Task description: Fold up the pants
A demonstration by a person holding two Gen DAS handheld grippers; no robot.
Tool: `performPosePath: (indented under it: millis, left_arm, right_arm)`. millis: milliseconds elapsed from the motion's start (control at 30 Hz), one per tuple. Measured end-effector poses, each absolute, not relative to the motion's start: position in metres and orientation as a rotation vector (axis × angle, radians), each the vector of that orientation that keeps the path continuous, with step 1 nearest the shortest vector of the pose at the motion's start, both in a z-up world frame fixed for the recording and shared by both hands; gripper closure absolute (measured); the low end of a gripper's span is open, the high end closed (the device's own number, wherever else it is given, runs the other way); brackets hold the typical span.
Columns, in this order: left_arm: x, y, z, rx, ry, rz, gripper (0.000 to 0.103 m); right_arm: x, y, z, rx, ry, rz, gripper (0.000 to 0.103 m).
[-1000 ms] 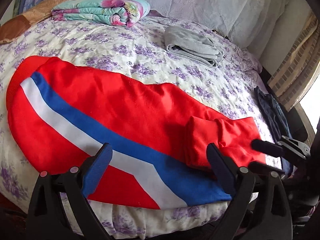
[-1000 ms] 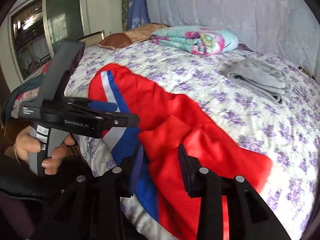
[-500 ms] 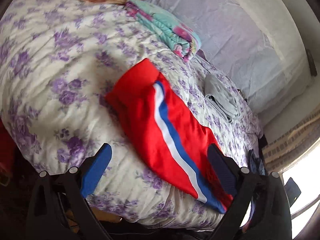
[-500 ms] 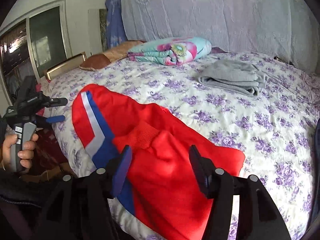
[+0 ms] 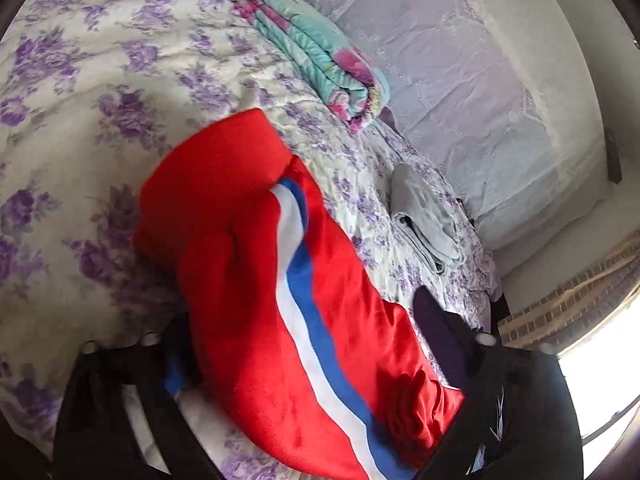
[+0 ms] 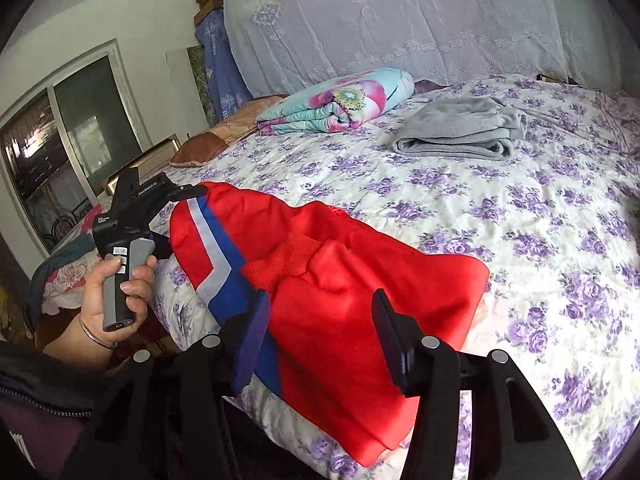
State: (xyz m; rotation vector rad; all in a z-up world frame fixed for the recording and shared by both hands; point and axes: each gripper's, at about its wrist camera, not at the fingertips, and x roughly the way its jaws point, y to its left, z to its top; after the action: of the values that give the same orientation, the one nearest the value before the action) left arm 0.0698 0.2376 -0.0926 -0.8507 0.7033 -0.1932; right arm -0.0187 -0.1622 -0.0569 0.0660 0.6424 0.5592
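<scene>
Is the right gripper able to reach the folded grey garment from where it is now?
Probably yes, with a long stretch. The right gripper hovers open over the red pants at the near edge; the grey garment lies far across the bed, with only bare bedspread between.

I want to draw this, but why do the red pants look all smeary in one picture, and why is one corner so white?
Left wrist view: the red pants are smeared by motion blur, close to the lens, and the window at lower right is blown out white. Right wrist view: sharp and evenly lit; the bed curves from fisheye bending.
</scene>
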Motion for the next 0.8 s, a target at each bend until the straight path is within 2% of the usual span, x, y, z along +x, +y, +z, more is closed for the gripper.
performPosePath:
  millis: [33,67,400,467,600,633,700,767,800]
  left_arm:
    - [0.073,0.237,-0.097,-0.859,0.722,-0.219,0.065]
    - [0.075,0.237,-0.101,-0.872,0.733,-0.229,0.087]
    - [0.056,0.23,-0.081,-0.859,0.638,-0.206,0.091]
    - [0.052,0.205,-0.054,-0.697,0.62,-0.161,0.091]
    - [0.034,0.101,0.008,-0.223,0.585,-0.21,0.091]
    - [0.029,0.072,0.013,-0.128,0.605,-0.253,0.09]
    - [0.017,0.017,0.013,0.054,0.672,-0.342,0.078]
    - [0.009,-0.027,-0.007,0.192,0.743,-0.407,0.024]
    - [0.005,-0.044,-0.02,0.26,0.761,-0.434,0.021]
  right_arm:
    - [-0.019,-0.167,-0.057,0.08,0.642,0.552,0.05]
    - [-0.02,-0.173,-0.059,0.089,0.643,0.543,0.05]
    - [-0.024,-0.221,-0.062,0.179,0.618,0.438,0.05]
    - [-0.025,-0.232,-0.058,0.187,0.599,0.41,0.05]
    - [-0.029,-0.256,-0.049,0.201,0.555,0.342,0.05]
    - [-0.03,-0.263,-0.048,0.212,0.549,0.329,0.05]
    - [-0.031,-0.273,-0.05,0.227,0.545,0.313,0.05]
    - [-0.029,-0.277,-0.054,0.236,0.558,0.301,0.049]
    - [-0.029,-0.278,-0.057,0.247,0.564,0.304,0.048]
